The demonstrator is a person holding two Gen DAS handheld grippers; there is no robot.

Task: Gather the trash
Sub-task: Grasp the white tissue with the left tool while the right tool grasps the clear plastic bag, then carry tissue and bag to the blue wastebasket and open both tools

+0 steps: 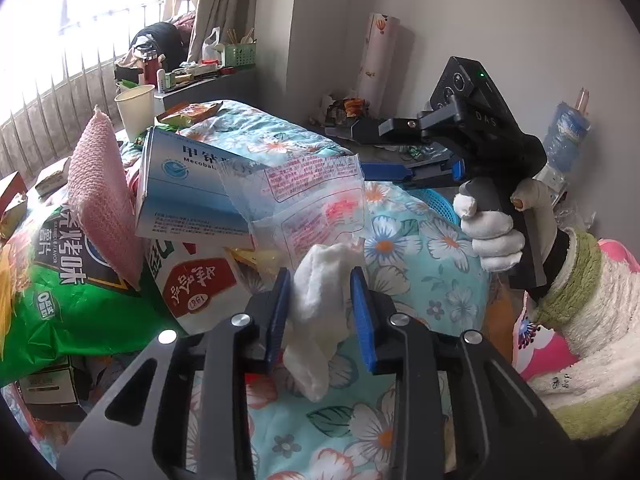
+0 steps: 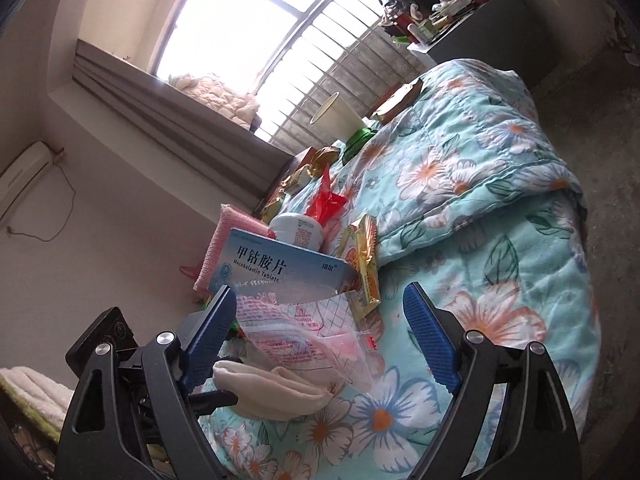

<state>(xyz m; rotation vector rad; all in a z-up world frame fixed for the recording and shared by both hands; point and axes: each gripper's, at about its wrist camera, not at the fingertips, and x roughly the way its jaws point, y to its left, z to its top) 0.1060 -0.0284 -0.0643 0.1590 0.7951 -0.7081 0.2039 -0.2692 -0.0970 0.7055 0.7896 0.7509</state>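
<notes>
Fingers, left (image 1: 320, 280): blue ribbed pads clamp a crumpled white tissue (image 1: 316, 312), lifting it off the bed (image 1: 420, 240).
Fingers, right (image 2: 320, 312): spread wide, holding nothing, aimed at a clear printed plastic bag (image 2: 304, 328).
Trash: heaped on the quilted floral bed; medicine box (image 1: 188, 196) is stiff cardboard, chip bag (image 1: 60, 292) glossy.

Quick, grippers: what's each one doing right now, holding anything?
Left gripper: closed on the white tissue wad over the floral quilt.
Right gripper: open, holding nothing; the clear plastic wrapper lies between its fingers, not gripped.
</notes>
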